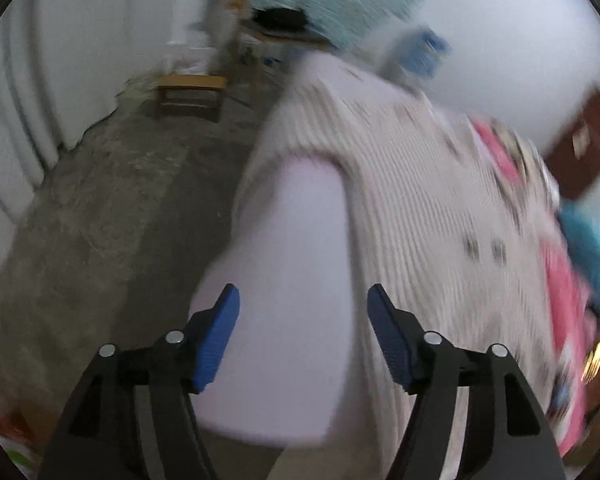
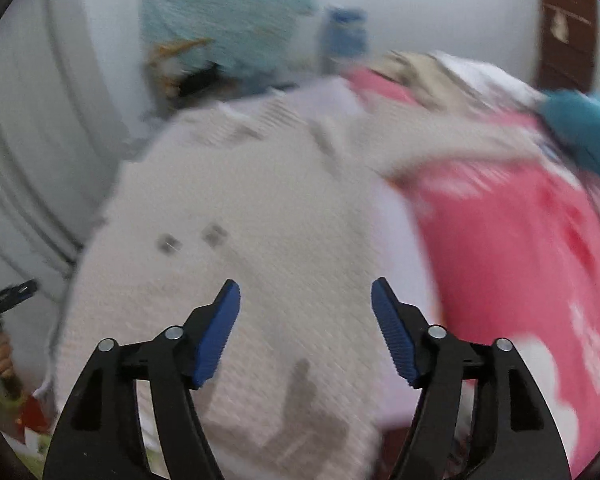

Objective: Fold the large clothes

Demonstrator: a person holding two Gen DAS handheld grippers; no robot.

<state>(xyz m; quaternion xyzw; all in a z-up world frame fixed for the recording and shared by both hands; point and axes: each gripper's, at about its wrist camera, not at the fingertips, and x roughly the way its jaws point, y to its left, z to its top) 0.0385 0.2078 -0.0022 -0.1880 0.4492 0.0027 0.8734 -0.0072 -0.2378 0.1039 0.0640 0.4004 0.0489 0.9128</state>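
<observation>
- My left gripper [image 1: 303,300] hangs w/ its blue pads [image 1: 216,340] spread wide, nothing pinched betw. them; no contact w/ cloth that I can see.
- Below & ahead of it: a pale lilac garment [image 1: 300,248], smooth, lying partly under a beige ribbed knit garment [image 1: 432,208] that runs off to the right.
- My right gripper [image 2: 305,298] likewise stands wide apart, pads [image 2: 392,332] bare, gripping nothing.
- In the right wrist view the beige knit [image 2: 240,216] fills the centre, spread over the bed, w/ two small dark marks [image 2: 192,240] on it; lilac cloth [image 2: 396,216] peeks out at its right edge.
- A pink blanket [image 2: 512,248] w/ white print lies just beside the knit on the right; a teal cloth [image 2: 584,136] sits at the far right on top of it.
- Left wrist view also shows grey concrete floor [image 1: 112,200] beside the bed & a small wooden stool [image 1: 192,92] far off near the white wall.
- Both views motion-blurred; finer detail I can't tell.
</observation>
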